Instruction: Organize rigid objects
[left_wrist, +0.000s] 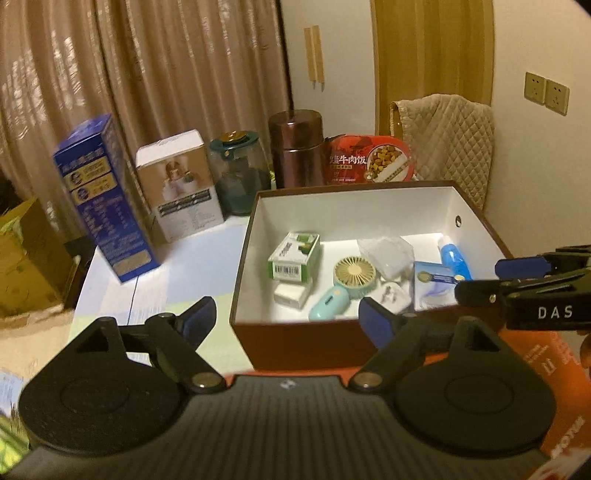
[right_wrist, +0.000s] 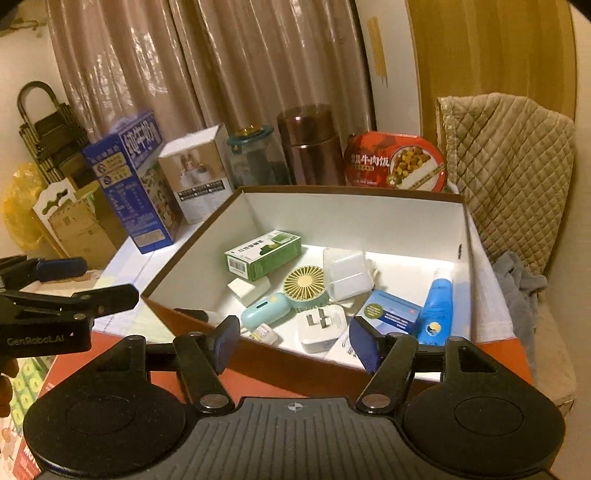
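A brown box with a white inside (left_wrist: 354, 216) (right_wrist: 354, 218) stands on the table and holds several small items: a green carton (left_wrist: 293, 256) (right_wrist: 264, 253), a hand fan (left_wrist: 341, 286) (right_wrist: 295, 291), a white plug (right_wrist: 321, 326), a blue bottle (left_wrist: 455, 260) (right_wrist: 436, 312) and a clear plastic case (right_wrist: 347, 275). My left gripper (left_wrist: 286, 319) is open and empty in front of the box's near wall. My right gripper (right_wrist: 293, 341) is open and empty over the box's near edge. Each gripper shows in the other's view, the right (left_wrist: 517, 282) and the left (right_wrist: 55, 284).
Behind the box stand a blue milk carton (left_wrist: 103, 199) (right_wrist: 131, 181), a white product box (left_wrist: 179, 182) (right_wrist: 197, 171), a glass jar (left_wrist: 240, 173), a brown flask (left_wrist: 295, 147) (right_wrist: 310, 144) and a red meal tub (left_wrist: 369, 158) (right_wrist: 395, 160). A quilted chair (right_wrist: 513, 166) is on the right.
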